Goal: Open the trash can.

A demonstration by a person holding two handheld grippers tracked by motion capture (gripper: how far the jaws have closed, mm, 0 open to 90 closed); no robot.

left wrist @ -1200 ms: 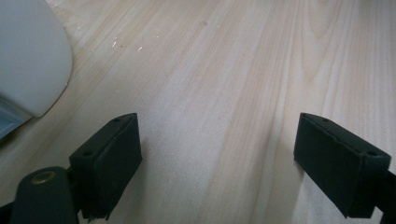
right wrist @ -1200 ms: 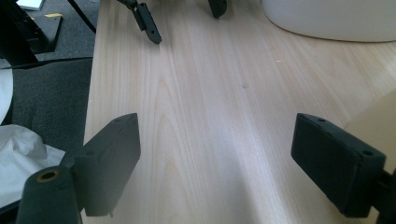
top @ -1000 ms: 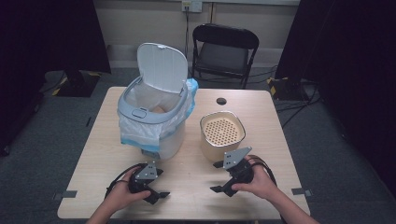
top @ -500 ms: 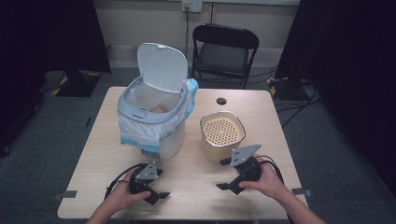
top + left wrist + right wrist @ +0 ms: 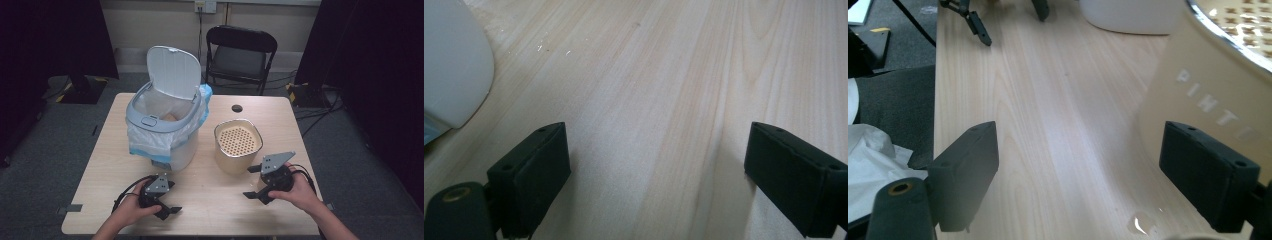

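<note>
- A lab or studio set aside for recordings.
- Black curtains (image 5: 55, 40) hang at both sides.
- 1 wooden table (image 5: 280, 120) stands on grey carpet (image 5: 60, 135).
- 1 folding chair (image 5: 240, 55) waits by a bare wall.
- Cables (image 5: 310, 107) run across the floor.

bare table (image 5: 210, 200) is lying open between both grippers; the bin (image 5: 167, 135) and beige container (image 5: 238, 145) are blocking the middle.

On the side of the beige container (image 5: 1208, 95), raised letters are seen, legible as "PINT" before being cut off.
</note>
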